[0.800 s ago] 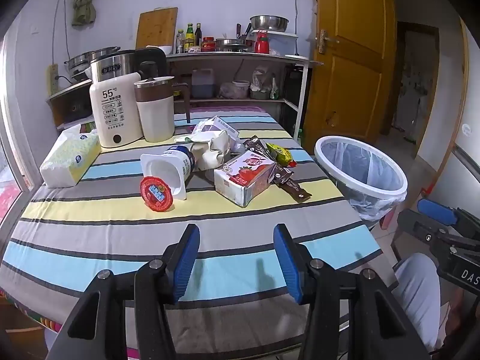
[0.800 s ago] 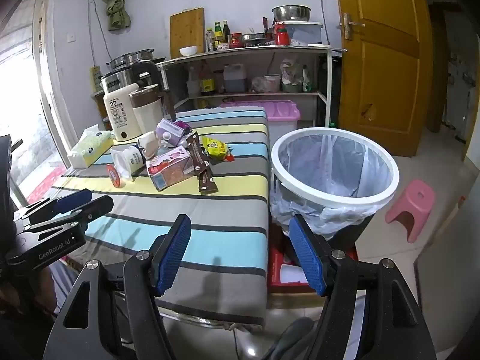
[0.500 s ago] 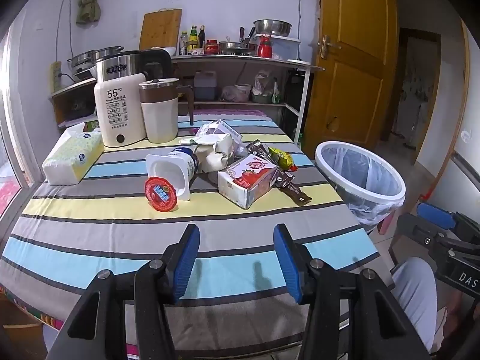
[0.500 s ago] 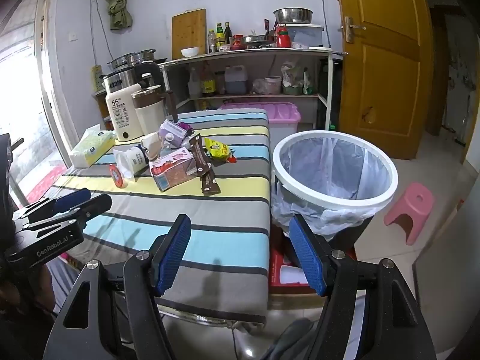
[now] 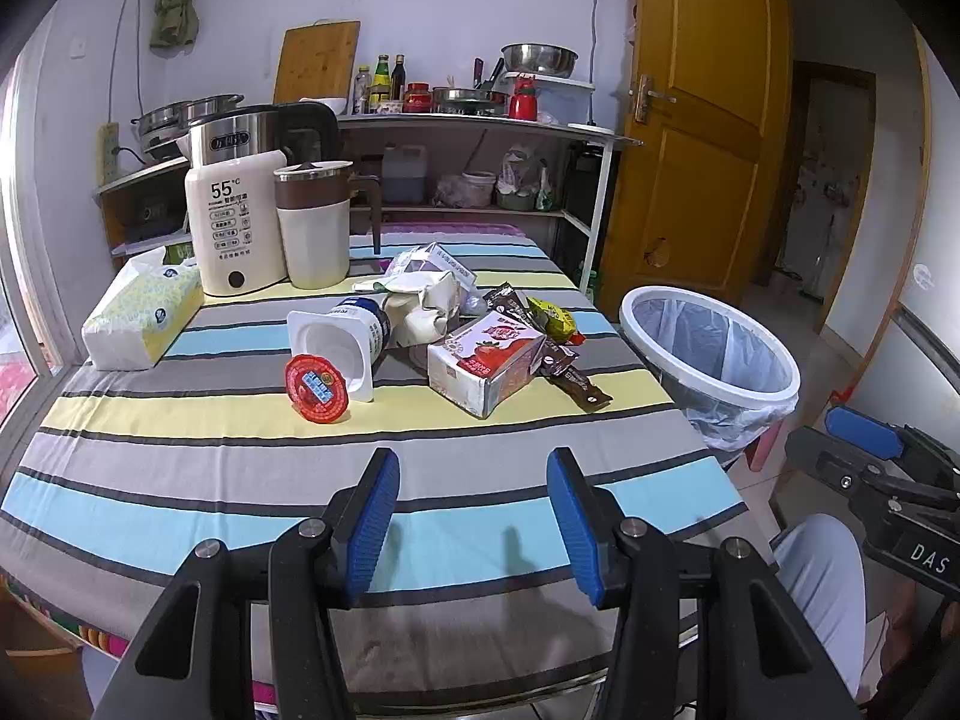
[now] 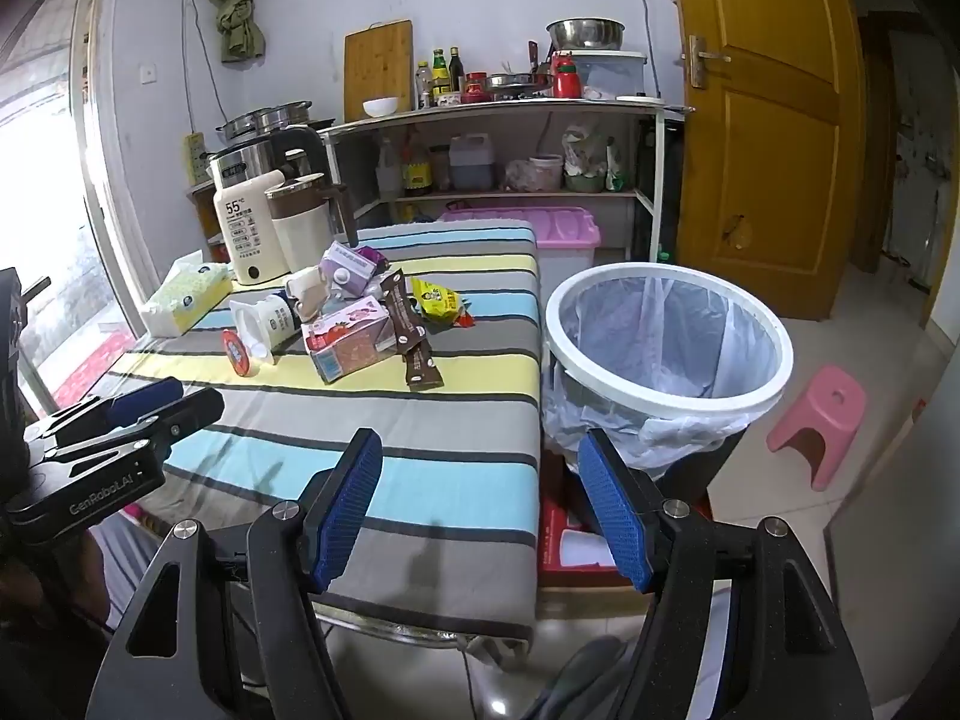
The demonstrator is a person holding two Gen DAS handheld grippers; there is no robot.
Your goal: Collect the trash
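Your left gripper (image 5: 474,480) – fingers apart, empty | your right gripper (image 6: 480,468) – fingers apart, empty | trash pile (image 5: 444,336) on surface (image 5: 240,468), near bin (image 6: 666,348)

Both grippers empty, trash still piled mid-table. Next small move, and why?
Probably reach the right gripper forward to the strawberry carton. Both grippers are open and hold nothing, short of the pile; the left gripper hangs over the near stripes. The carton lies at the pile's near edge, on the side toward the lined bin, which stands beside the table and looks empty.
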